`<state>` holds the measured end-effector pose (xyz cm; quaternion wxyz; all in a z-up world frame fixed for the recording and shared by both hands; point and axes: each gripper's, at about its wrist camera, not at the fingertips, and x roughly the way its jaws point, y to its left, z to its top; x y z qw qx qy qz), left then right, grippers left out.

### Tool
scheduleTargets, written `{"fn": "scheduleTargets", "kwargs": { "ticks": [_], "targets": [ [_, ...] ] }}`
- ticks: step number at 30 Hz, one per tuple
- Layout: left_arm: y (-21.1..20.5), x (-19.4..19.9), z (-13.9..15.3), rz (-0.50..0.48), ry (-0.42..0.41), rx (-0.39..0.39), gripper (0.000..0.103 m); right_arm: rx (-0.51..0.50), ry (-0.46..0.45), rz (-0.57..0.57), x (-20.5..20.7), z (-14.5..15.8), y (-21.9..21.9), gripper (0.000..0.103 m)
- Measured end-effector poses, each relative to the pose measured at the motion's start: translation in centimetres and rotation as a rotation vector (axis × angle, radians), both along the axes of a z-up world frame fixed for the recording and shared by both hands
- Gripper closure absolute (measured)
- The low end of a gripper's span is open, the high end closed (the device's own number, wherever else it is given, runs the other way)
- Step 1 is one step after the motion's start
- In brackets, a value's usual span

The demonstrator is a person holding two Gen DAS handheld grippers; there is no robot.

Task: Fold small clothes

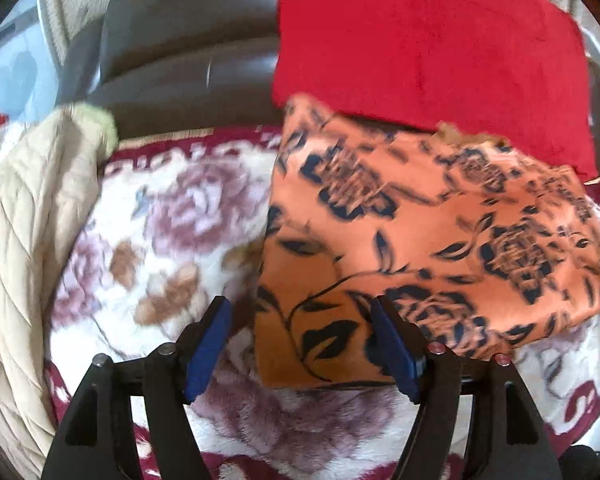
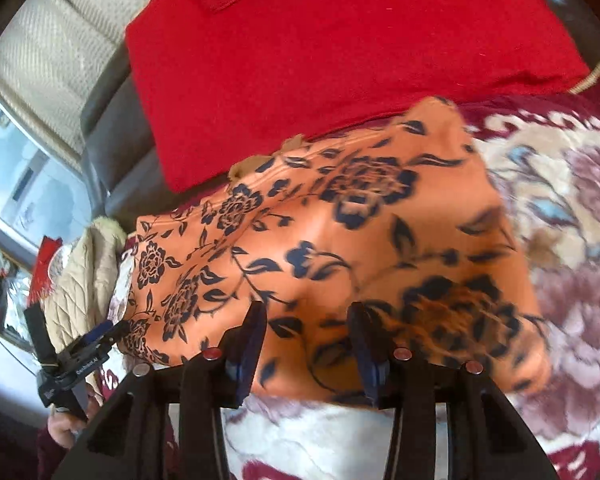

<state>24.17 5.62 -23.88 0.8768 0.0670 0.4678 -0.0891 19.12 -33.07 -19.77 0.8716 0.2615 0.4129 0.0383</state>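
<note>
An orange garment with dark floral print (image 1: 440, 232) lies folded flat on a floral blanket (image 1: 160, 216); it also shows in the right wrist view (image 2: 340, 248). My left gripper (image 1: 300, 312) is open, its blue-padded fingers (image 1: 208, 344) spread over the garment's near left corner, holding nothing. My right gripper (image 2: 308, 316) is open just above the garment's near edge, empty. The left gripper also shows in the right wrist view (image 2: 96, 336) at the far left, beside the garment's left edge.
A red folded cloth (image 1: 428, 48) lies behind the orange garment, also in the right wrist view (image 2: 320, 60). A beige quilted garment (image 1: 28, 232) is heaped at the left. A dark leather headboard (image 1: 188, 60) runs behind the blanket.
</note>
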Motion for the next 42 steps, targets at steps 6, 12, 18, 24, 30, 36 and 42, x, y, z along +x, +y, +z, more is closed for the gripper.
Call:
{"fn": "scheduleTargets", "kwargs": {
  "ticks": [6, 12, 18, 24, 30, 36, 42],
  "targets": [
    [-0.4, 0.2, 0.2, 0.024, 0.019, 0.021, 0.023, -0.005, 0.041, -0.029, 0.7, -0.8, -0.3, 0.055],
    [-0.8, -2.1, 1.0, 0.029, -0.046, 0.099, 0.019, -0.077, -0.008, -0.055, -1.8, 1.7, 0.0, 0.055],
    [-2.0, -2.3, -0.4, 0.032, -0.086, 0.203, 0.014, -0.077, 0.065, -0.079, -1.9, -1.6, -1.0, 0.054],
    [-2.5, -3.7, 1.6, 0.012, -0.135, 0.167, 0.014, -0.092, 0.079, -0.062, -1.7, -1.1, -0.9, 0.053],
    [-3.8, -5.3, 4.5, -0.022, -0.212, 0.137, 0.014, -0.081, 0.064, -0.061, -2.4, 0.0, -0.5, 0.053],
    [-5.4, -6.4, 6.7, -0.059, -0.26, 0.108, 0.014, -0.079, -0.006, -0.012, -2.5, 2.4, 1.4, 0.053],
    [-6.7, -6.7, 7.4, -0.079, -0.271, 0.098, 0.014, -0.055, -0.022, 0.049, -1.2, 3.0, 3.8, 0.053]
  ]
}}
